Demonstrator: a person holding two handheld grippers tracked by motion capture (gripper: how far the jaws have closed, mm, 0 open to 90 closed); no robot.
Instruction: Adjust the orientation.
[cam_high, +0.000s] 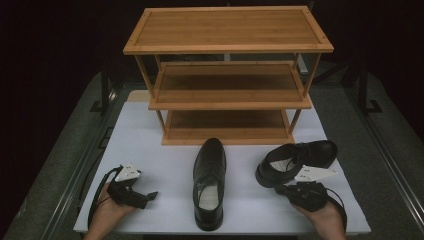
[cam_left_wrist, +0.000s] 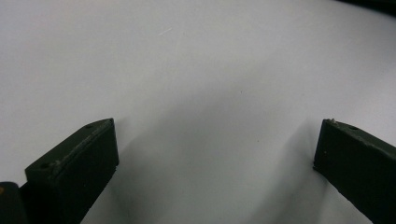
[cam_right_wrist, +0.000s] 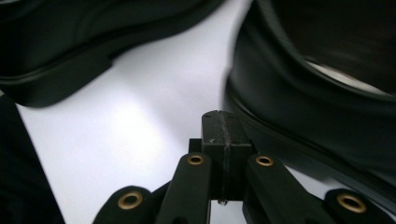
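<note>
Left tool (cam_high: 150, 196) jaws spread wide; right tool (cam_right_wrist: 223, 122) jaws closed together.

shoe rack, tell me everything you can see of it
The shoe rack looks like light bamboo or wood: three slatted, rimmed shelves on thin corner posts. All three shelves are empty. It stands upright at the far side of the white table, behind both black shoes, apart from them. No gripper touches it.

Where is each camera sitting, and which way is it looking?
High view: above the person's side, looking forward and down on the table, rack, two shoes, both hands.
Left gripper view: on the left gripper, facing bare table between wide-apart jaws.
Right gripper view: on the right gripper, jaws together, by the right shoe.
Shared: both shoes; middle shoe.
</note>
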